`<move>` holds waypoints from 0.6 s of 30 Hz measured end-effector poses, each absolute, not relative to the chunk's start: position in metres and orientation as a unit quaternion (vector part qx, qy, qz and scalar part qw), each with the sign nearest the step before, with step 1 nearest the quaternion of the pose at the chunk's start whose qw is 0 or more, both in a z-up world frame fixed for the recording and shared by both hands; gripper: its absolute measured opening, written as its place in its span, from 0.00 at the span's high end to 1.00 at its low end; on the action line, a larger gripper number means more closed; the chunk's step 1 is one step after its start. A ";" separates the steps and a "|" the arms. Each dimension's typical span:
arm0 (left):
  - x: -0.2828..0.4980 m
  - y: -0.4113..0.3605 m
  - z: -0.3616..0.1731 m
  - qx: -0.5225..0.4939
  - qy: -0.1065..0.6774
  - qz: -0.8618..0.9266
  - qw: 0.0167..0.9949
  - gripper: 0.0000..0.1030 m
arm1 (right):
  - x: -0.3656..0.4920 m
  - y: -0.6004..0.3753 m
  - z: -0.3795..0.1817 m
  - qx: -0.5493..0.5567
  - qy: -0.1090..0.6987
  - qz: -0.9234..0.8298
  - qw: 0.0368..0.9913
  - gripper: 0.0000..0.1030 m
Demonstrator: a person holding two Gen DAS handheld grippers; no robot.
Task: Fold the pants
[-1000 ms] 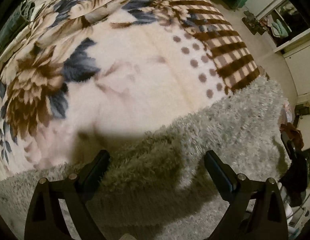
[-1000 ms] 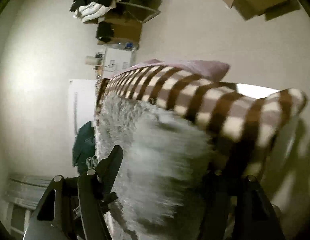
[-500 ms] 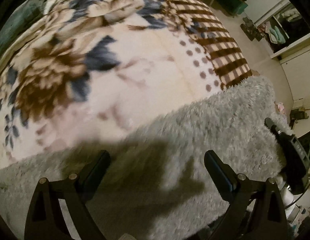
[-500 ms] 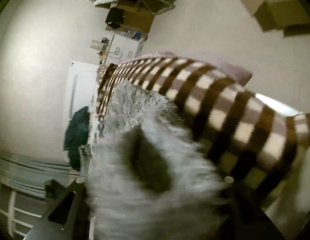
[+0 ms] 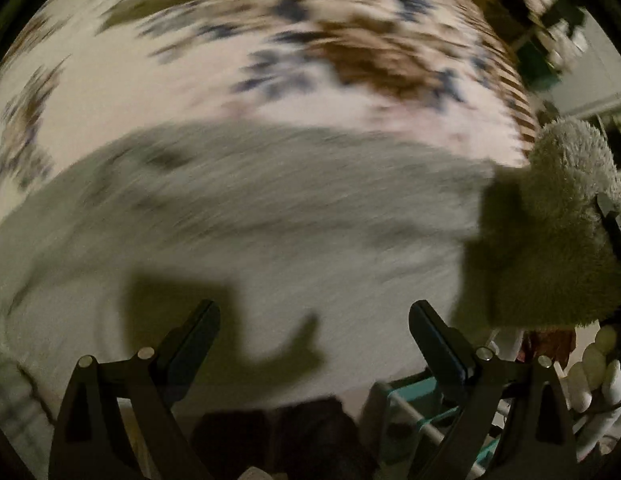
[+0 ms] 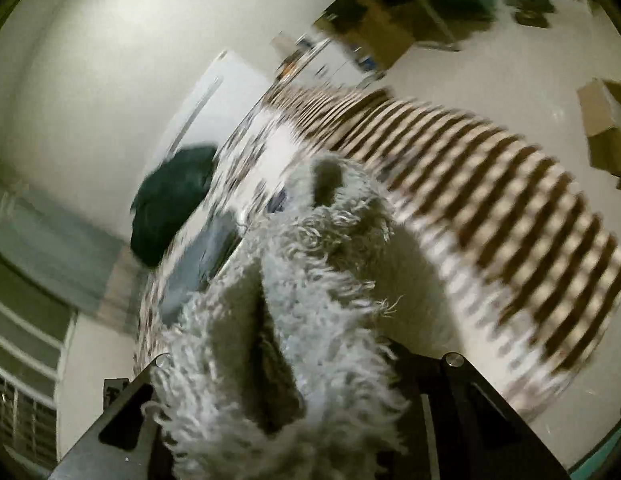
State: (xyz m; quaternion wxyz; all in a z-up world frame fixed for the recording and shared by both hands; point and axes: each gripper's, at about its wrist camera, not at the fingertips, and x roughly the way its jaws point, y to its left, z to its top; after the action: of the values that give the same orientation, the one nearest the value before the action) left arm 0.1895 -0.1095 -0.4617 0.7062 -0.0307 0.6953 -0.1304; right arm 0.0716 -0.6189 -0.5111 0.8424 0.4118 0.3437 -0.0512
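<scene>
The fluffy grey pants (image 5: 270,216) lie across a floral blanket (image 5: 190,80) on the bed, blurred by motion in the left wrist view. My left gripper (image 5: 314,332) is open and empty just above the pants near the bed's near edge. My right gripper (image 6: 286,392) is shut on a bunched end of the pants (image 6: 310,280), which covers its fingers. That lifted end (image 5: 558,224) shows at the right of the left wrist view, raised above the bed.
The blanket has a brown striped border (image 6: 510,208) hanging over the bed side. A dark green cloth (image 6: 170,208) lies at the far end. Cardboard boxes (image 6: 606,120) stand on the floor. A teal rack (image 5: 422,420) is below the bed edge.
My right gripper has lifted its end of the pants up and over the bed. My left gripper has pulled back toward the bed's near edge, still open.
</scene>
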 end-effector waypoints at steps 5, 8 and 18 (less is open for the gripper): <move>0.164 -0.022 -0.472 -0.046 0.708 -0.076 0.700 0.06 | 0.091 -0.501 -0.542 0.357 0.397 -0.017 0.845 0.75; 0.153 0.020 -0.478 -0.060 0.714 -0.050 0.696 0.06 | 0.101 -0.430 -0.571 0.319 0.431 0.010 0.844 0.75; 0.153 0.102 -0.478 -0.123 0.684 0.008 0.719 0.06 | 0.112 -0.267 -0.626 0.127 0.577 0.136 0.795 0.30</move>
State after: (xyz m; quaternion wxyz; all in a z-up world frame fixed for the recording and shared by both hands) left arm 0.1530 0.1017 -0.4776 0.7187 -0.1234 0.6842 0.0078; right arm 0.1119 -0.2672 -0.6255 0.7952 0.1267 0.5771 0.1365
